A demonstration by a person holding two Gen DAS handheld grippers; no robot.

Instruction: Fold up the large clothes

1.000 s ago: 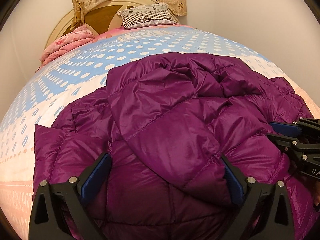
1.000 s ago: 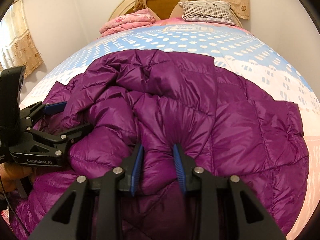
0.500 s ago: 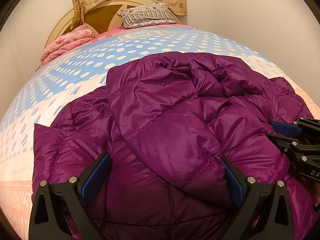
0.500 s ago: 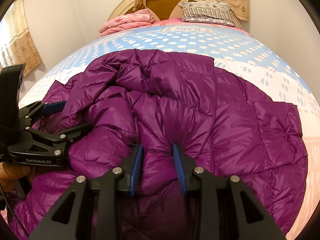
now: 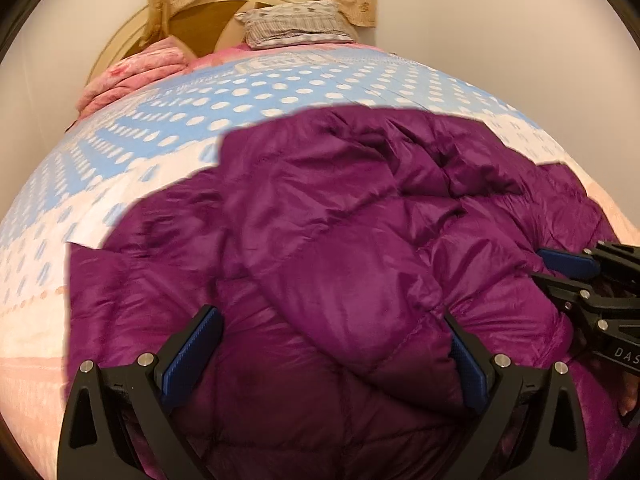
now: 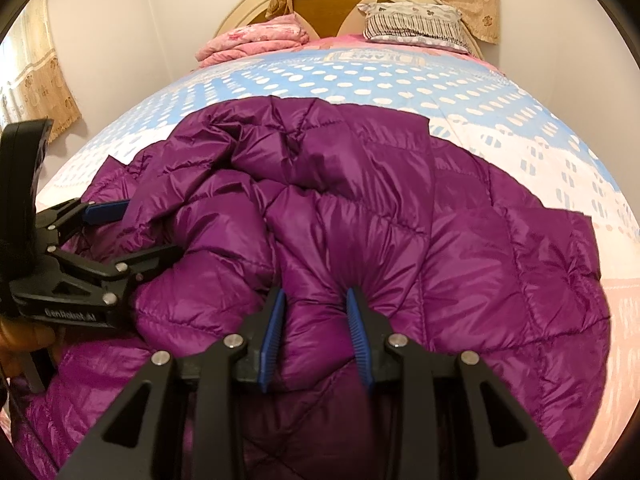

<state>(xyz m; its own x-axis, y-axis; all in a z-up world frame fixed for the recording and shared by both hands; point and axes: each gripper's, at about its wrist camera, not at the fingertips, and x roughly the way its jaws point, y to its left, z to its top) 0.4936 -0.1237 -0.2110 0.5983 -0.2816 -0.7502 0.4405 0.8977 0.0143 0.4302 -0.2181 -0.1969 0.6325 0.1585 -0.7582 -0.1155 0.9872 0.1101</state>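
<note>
A large purple quilted down jacket (image 5: 332, 248) lies bunched on the bed, also in the right wrist view (image 6: 460, 248). My left gripper (image 5: 332, 344) is open wide, its blue pads on either side of a folded-over flap of the jacket. It also shows at the left of the right wrist view (image 6: 136, 232). My right gripper (image 6: 316, 320) is shut on a puffy fold of the jacket near its front edge. It shows at the right edge of the left wrist view (image 5: 580, 276).
The bed has a blue, white and pink dotted cover (image 6: 360, 76). A folded pink quilt (image 6: 256, 40) and a striped pillow (image 6: 416, 26) lie by the curved headboard (image 5: 200, 16). Walls stand on both sides.
The left wrist view has shifted and blurred slightly, so the left gripper moves a little over the jacket. The right gripper keeps its hold; the fold has barely moved.
</note>
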